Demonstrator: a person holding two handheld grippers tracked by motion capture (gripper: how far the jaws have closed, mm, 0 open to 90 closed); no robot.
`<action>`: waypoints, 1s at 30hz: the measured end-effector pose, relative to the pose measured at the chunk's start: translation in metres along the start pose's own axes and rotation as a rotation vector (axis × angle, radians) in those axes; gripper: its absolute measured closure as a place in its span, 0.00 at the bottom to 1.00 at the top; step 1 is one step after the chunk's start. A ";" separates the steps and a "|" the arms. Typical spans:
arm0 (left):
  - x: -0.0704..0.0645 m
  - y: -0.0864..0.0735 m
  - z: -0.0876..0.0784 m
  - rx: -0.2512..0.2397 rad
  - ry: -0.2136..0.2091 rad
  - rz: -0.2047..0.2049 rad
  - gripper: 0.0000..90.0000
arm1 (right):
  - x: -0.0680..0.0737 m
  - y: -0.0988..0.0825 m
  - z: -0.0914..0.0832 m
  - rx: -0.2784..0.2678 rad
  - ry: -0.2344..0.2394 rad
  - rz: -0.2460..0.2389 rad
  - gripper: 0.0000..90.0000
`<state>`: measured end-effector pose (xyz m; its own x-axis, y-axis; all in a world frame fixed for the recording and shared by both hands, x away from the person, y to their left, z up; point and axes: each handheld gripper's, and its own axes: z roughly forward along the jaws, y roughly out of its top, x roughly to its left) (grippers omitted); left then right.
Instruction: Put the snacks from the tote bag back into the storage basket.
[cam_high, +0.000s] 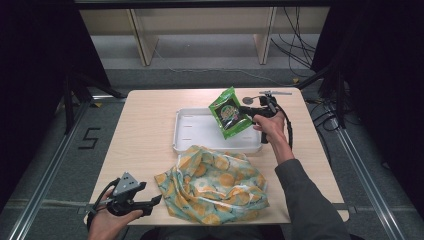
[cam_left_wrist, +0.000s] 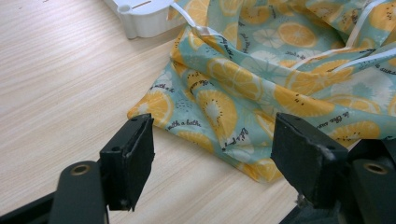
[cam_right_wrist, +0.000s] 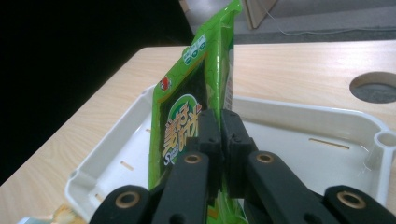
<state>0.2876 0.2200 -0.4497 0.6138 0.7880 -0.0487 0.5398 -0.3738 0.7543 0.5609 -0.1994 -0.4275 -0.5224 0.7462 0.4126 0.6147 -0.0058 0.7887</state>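
A green snack packet (cam_high: 229, 112) hangs above the right part of the white tray (cam_high: 192, 131), with my right gripper (cam_high: 246, 111) shut on its edge. In the right gripper view the packet (cam_right_wrist: 191, 107) stands upright, pinched between the closed jaws of that gripper (cam_right_wrist: 220, 128), over the tray (cam_right_wrist: 299, 140). A teal cloth bag (cam_high: 215, 184) printed with orange slices lies crumpled in front of the tray. My left gripper (cam_high: 156, 200) rests at the table's near left corner, open, pointing at the bag. In the left gripper view its jaws (cam_left_wrist: 212, 154) stand wide apart before the bag's (cam_left_wrist: 261, 70) edge, not touching it.
The wooden table (cam_high: 145, 120) has bare room on its left half. A round hole (cam_right_wrist: 373, 87) is in the tabletop beyond the tray. Cables lie on the floor at the back right, and dark frames stand on both sides of the table.
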 end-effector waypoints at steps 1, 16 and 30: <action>0.000 0.000 0.000 0.000 0.000 0.000 0.32 | -0.001 -0.001 0.002 0.000 -0.008 0.013 0.99; -0.002 -0.001 0.000 -0.005 0.006 -0.026 0.32 | -0.007 -0.008 0.030 -0.013 -0.066 0.058 0.99; -0.003 -0.002 0.000 -0.015 -0.007 -0.032 0.32 | -0.010 -0.016 0.048 0.000 -0.105 0.102 0.99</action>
<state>0.2851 0.2186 -0.4514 0.6001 0.7962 -0.0774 0.5505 -0.3408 0.7621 0.5850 -0.1748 -0.4662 -0.3921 0.8074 0.4409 0.6614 -0.0857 0.7451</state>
